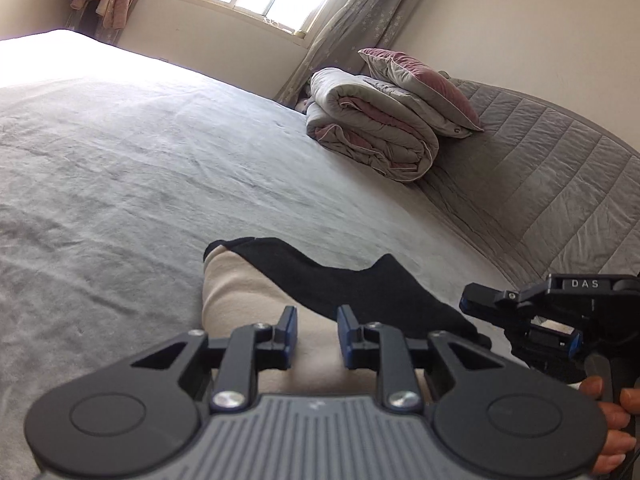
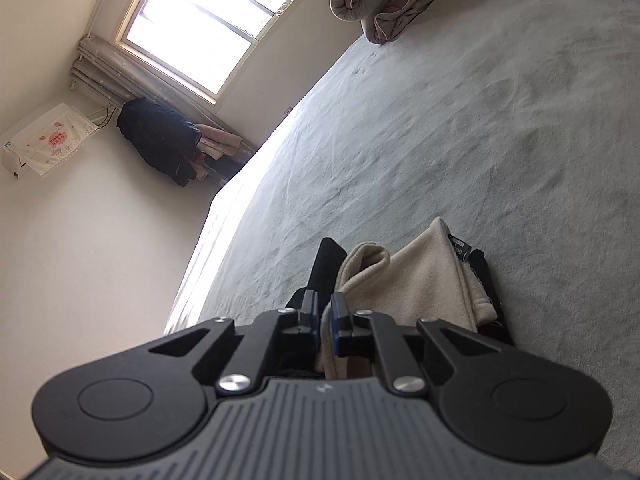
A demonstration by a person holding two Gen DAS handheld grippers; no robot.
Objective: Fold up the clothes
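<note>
Right gripper [image 2: 325,316]: jaws drawn together, clamped on a bunched cream edge of the garment; fabric visibly pinched between the blue pads in the right wrist view.
Left gripper [image 1: 317,334]: jaws narrowed but with a gap left between them; cream cloth lying in that gap, pads not clearly pressing it, so no sure grip.
Garment [image 1: 256,300]: cream and black piece, lying on the bed just ahead of both grippers; black part draped across the cream, a label showing at one cream corner in the right wrist view.
Right tool from the left view [image 1: 492,300]: just beside the garment's black edge, a person's fingers [image 1: 592,388] wrapped on its handle.
Bed [image 1: 160,168]: grey cover under the garment, wide bare stretch beyond it.
Folded quilt [image 1: 372,128]: well apart from the garment, at the far end of the bed, a pillow [image 1: 420,84] leaning on top.
Window [image 2: 200,28]: beyond the garment, past the far side of the bed; hanging clothes [image 2: 160,136] beside it.
Progress: judged early to middle; garment looks partly doubled over but loose and uneven.
Left to do: likely a firm hold on the left side, then lifting the edge over, flattening, squaring the layers.
</note>
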